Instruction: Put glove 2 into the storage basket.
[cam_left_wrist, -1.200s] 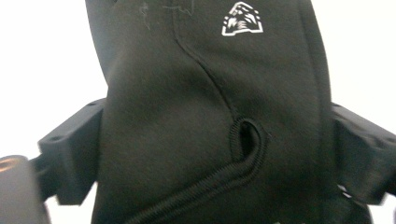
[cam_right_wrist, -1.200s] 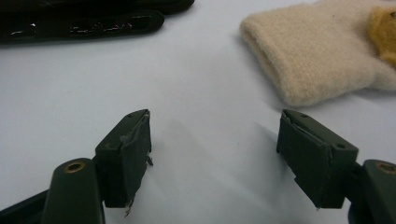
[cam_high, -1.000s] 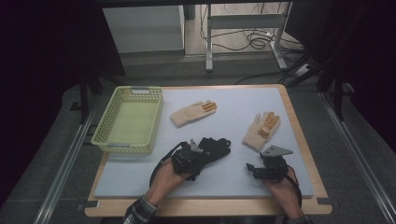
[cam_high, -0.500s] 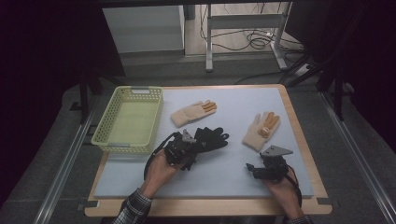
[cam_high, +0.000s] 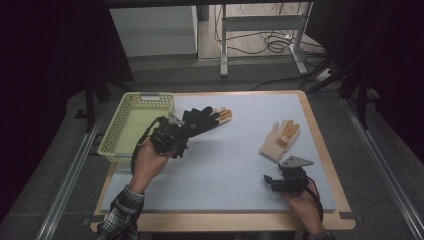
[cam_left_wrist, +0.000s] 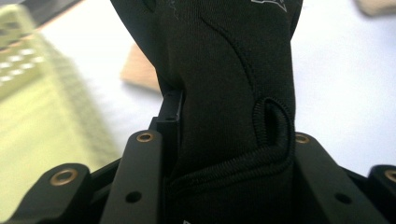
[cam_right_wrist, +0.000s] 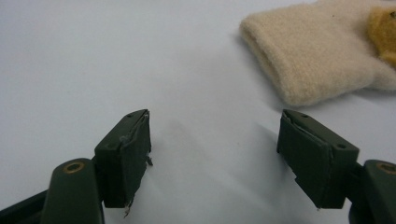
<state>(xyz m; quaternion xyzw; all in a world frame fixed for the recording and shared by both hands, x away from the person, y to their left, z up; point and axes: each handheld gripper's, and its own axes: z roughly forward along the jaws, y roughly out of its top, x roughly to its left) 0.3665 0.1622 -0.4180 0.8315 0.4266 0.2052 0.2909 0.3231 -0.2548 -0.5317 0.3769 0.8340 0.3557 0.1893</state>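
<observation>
The black glove (cam_high: 197, 121) is being gripped at its cuff by the left gripper (cam_high: 167, 136), jaws just clenched, and is being lifted off the tabletop (cam_high: 225, 165) toward the yellow basket (cam_high: 131, 131); dropping in likely follows. The right gripper (cam_high: 276, 182) is being held released beside the cream glove (cam_high: 280, 141).

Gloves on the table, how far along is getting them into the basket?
Nothing looks done: the yellow basket holds no glove. In hand: the left gripper, whose jaws have just been closing, grips the black glove and holds it beside the basket. Left: that glove, the cream glove behind it, and the cream glove ahead of the open right gripper.
</observation>
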